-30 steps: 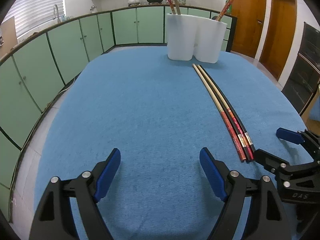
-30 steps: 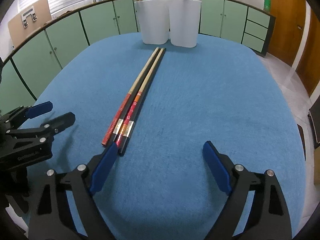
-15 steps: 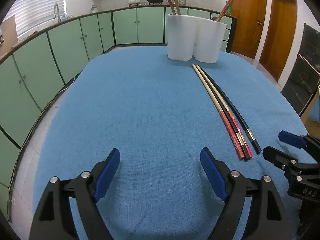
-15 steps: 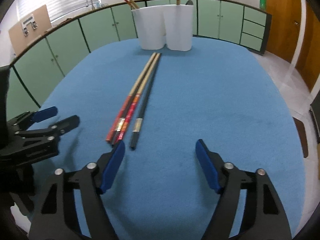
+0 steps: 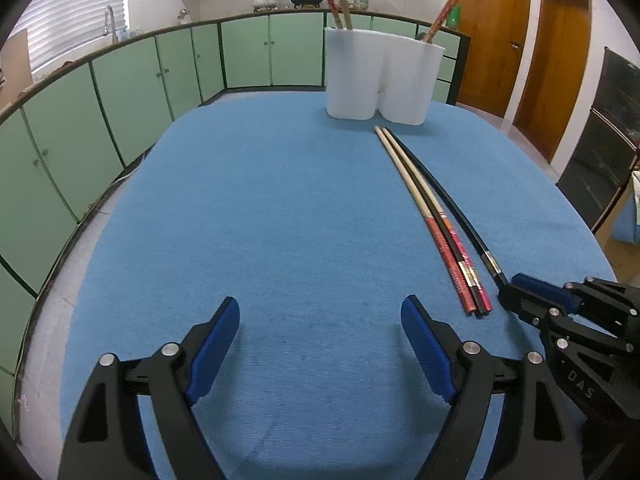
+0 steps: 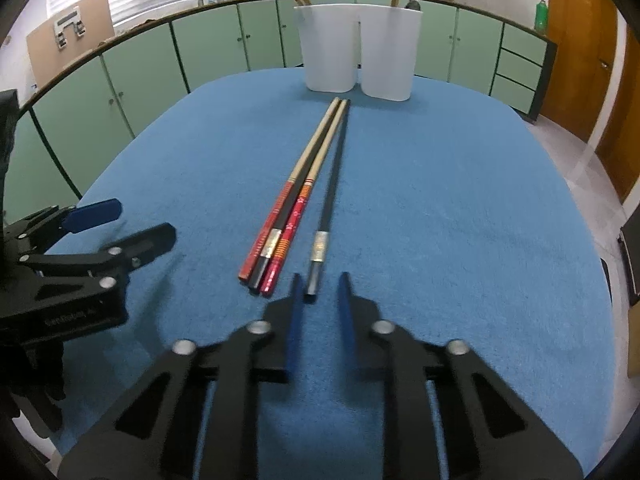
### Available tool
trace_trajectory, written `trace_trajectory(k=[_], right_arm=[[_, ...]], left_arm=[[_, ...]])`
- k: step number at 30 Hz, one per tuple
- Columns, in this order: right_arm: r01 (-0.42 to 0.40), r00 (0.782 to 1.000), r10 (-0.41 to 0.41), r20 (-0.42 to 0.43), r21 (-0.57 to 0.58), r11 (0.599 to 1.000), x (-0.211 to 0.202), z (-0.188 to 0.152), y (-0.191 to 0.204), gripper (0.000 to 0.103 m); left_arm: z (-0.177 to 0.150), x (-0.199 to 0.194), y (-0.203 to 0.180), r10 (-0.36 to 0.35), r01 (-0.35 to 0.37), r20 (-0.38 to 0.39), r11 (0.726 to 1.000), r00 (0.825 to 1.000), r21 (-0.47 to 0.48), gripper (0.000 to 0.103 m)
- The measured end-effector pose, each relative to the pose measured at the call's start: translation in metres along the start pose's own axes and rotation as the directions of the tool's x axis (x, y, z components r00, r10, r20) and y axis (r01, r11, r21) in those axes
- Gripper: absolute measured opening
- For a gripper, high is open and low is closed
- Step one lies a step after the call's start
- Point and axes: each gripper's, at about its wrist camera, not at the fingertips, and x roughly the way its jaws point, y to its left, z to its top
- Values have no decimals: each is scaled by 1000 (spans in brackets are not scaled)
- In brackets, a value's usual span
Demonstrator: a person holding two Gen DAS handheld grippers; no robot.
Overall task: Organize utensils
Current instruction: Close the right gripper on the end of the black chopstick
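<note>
Several long chopsticks lie on the blue tablecloth (image 5: 260, 220). A red-patterned bundle (image 6: 296, 204) (image 5: 440, 232) lies side by side. One black chopstick (image 6: 332, 184) (image 5: 448, 200) with a silver band lies slightly apart to their right. My right gripper (image 6: 318, 280) (image 5: 510, 288) has its jaws drawn narrow around the near end of that black chopstick, which still rests on the cloth. My left gripper (image 5: 320, 312) (image 6: 140, 220) stands open over bare cloth, left of the bundle. A white two-part holder (image 5: 380, 80) (image 6: 352, 48) at the far end has chopsticks standing in it.
Green kitchen cabinets (image 5: 120, 92) curve around the table's left and far sides. Wooden doors (image 5: 560, 64) stand at the far right. The cloth's rounded edge drops off close on the left and right.
The right gripper's jaws went from wide to narrow around the black chopstick's near end. That chopstick now lies apart from the red bundle. The left gripper stayed put.
</note>
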Motion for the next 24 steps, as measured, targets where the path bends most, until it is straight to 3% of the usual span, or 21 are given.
trace_trajectory(k=[14, 24], right_arm=[[13, 1000, -15, 19, 114, 993, -16, -12, -42, 6], [-7, 1000, 5, 17, 124, 992, -14, -14, -45, 6]], left_arm=[[1, 4, -44, -67, 68, -16, 995, 998, 71, 81], [4, 17, -55, -30, 34, -49, 995, 998, 96, 82]])
